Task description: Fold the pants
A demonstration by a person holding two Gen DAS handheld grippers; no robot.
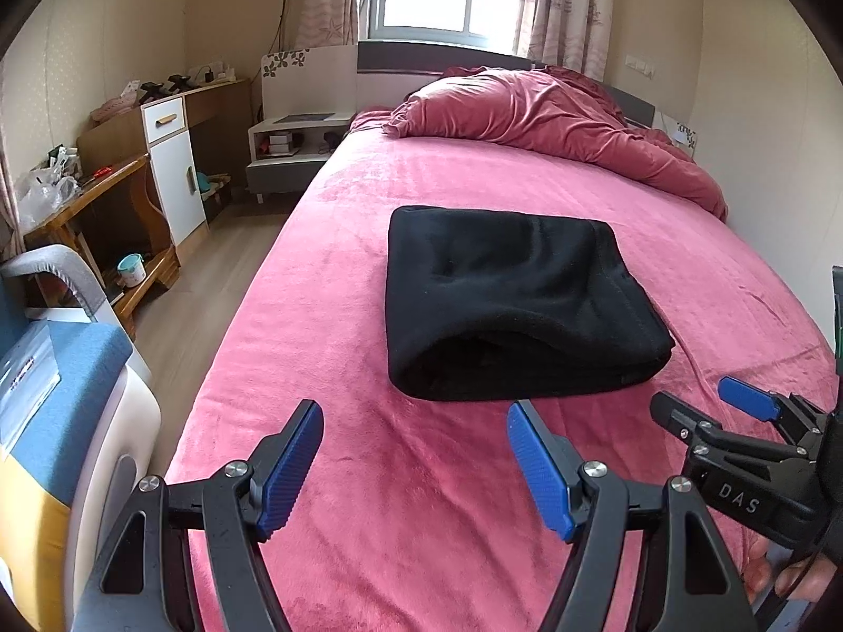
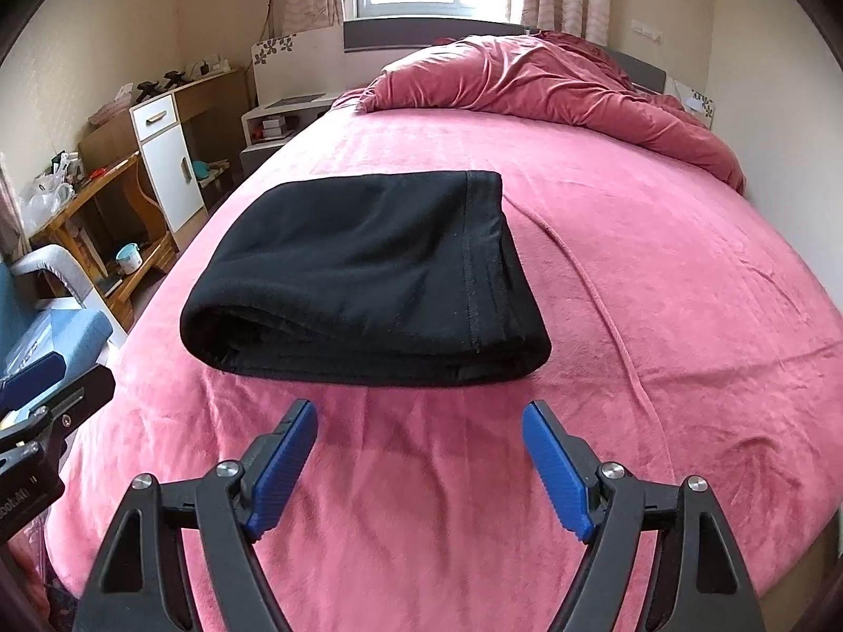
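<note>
Both grippers, our left gripper (image 1: 415, 461) and right gripper (image 2: 420, 466), hung spread wide at the frame bottom, holding nothing above the pink bed (image 1: 326, 316). Mid-frame lay the folded black pants (image 2: 363, 279), untouched; beyond, upper right, a rumpled duvet (image 2: 553, 84).

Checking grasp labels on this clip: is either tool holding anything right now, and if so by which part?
Nothing is held. Both the left tool and the right tool are open and empty, short of the folded black pants, which lie untouched on the pink bed.
</note>
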